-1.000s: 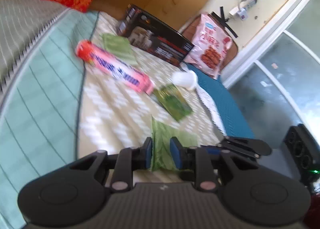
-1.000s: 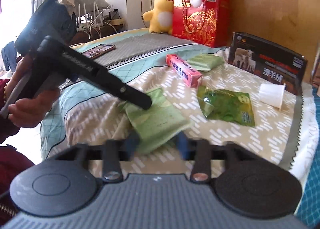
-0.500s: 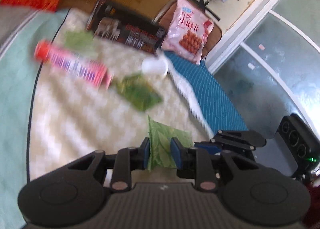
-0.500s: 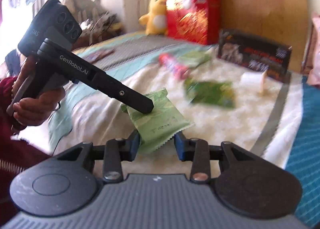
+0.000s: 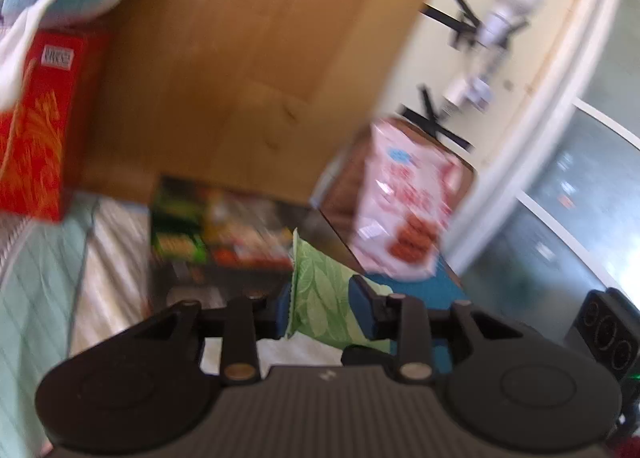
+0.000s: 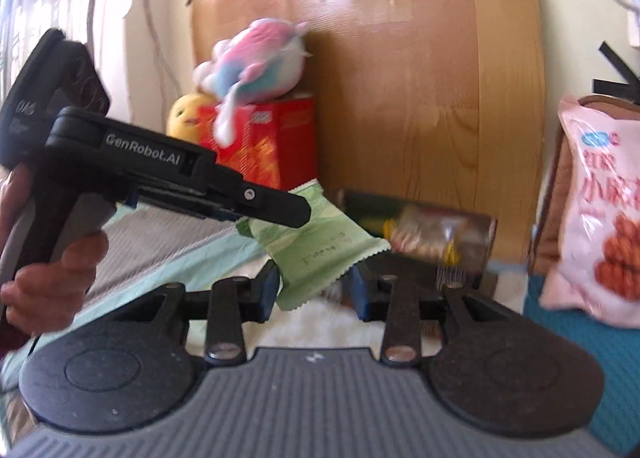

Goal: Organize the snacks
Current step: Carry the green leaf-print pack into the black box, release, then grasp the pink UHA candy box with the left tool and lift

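While left gripper [image 5: 322,308] jaws clench green snack packet [image 5: 320,294], right gripper [image 6: 316,288] jaws flank its serrated edge, contact unclear.

A home bedroom: a bed [image 6: 168,242] with striped and patterned covers stands against a wooden headboard [image 6: 400,70]. Plush toys [image 6: 256,54] sit on a red gift box [image 6: 272,138] at its head, and a cream wall [image 5: 472,70] meets a glass door [image 5: 568,210].
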Demonstrator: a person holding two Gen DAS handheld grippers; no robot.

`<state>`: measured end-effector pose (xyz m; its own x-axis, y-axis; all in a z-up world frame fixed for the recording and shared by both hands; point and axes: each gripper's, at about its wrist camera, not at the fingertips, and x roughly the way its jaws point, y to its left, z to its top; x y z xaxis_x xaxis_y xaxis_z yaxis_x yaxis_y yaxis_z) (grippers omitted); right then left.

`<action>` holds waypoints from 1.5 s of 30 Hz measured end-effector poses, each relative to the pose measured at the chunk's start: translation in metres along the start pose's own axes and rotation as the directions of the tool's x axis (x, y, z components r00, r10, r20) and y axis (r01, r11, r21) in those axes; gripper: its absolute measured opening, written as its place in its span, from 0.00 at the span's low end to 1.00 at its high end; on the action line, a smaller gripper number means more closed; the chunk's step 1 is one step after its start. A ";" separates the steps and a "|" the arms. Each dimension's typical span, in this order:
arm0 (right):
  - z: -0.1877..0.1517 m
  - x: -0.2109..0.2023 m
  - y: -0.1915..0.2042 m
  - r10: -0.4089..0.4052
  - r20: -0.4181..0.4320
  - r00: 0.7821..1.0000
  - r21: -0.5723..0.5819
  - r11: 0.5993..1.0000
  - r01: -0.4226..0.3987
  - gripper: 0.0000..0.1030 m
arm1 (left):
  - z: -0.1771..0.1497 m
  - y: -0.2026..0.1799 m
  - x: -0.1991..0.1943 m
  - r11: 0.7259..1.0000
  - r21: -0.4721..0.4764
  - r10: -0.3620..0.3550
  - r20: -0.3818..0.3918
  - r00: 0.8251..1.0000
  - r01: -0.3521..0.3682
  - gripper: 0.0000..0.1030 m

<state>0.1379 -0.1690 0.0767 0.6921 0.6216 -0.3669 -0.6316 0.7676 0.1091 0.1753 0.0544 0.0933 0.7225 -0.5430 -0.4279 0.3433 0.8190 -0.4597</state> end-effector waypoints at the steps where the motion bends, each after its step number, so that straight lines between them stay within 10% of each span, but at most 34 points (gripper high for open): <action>1: 0.007 0.014 -0.006 0.004 0.000 1.000 0.009 1.000 -0.004 0.39 | 0.008 0.006 0.007 1.000 -0.002 0.021 0.014 1.000 -0.021 0.29; 10: 0.019 0.103 -0.014 -0.080 -0.043 0.996 -0.003 0.997 0.080 0.53 | 0.037 0.054 0.059 0.986 -0.009 0.168 -0.026 0.985 -0.168 0.53; 15: 0.021 0.077 -0.016 -0.075 0.004 0.997 0.049 0.996 0.074 0.54 | 0.026 0.071 0.013 0.990 -0.042 0.134 0.019 0.991 -0.133 0.56; 21: -0.003 0.045 0.018 0.073 -0.069 0.995 0.060 0.996 -0.069 0.54 | -0.026 0.100 -0.058 0.978 -0.139 0.156 -0.012 0.988 -0.156 0.57; 28: -0.049 0.037 0.082 0.252 -0.209 0.945 0.032 0.968 -0.251 0.53 | -0.082 0.112 -0.087 0.965 -0.150 0.206 -0.081 0.975 -0.216 0.57; 34: -0.068 0.040 0.105 0.217 -0.293 0.931 0.015 0.975 -0.223 0.28 | -0.093 0.106 -0.081 0.955 -0.121 0.257 -0.120 0.959 -0.271 0.40; 41: -0.081 -0.024 0.110 0.327 -0.283 0.902 -0.079 0.929 -0.361 0.25 | -0.128 0.071 -0.118 0.981 -0.120 0.137 -0.134 0.981 -0.153 0.39; 45: -0.104 -0.048 0.085 0.278 -0.324 0.904 -0.042 0.951 -0.308 0.31 | -0.154 0.038 -0.106 0.992 -0.068 0.089 -0.194 0.977 -0.104 0.41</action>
<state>0.0148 -0.1498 0.0079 0.3364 0.7250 -0.6010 -0.8280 0.5317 0.1779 0.0194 0.1147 0.0010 0.6200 -0.4938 -0.6098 0.2247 0.8563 -0.4650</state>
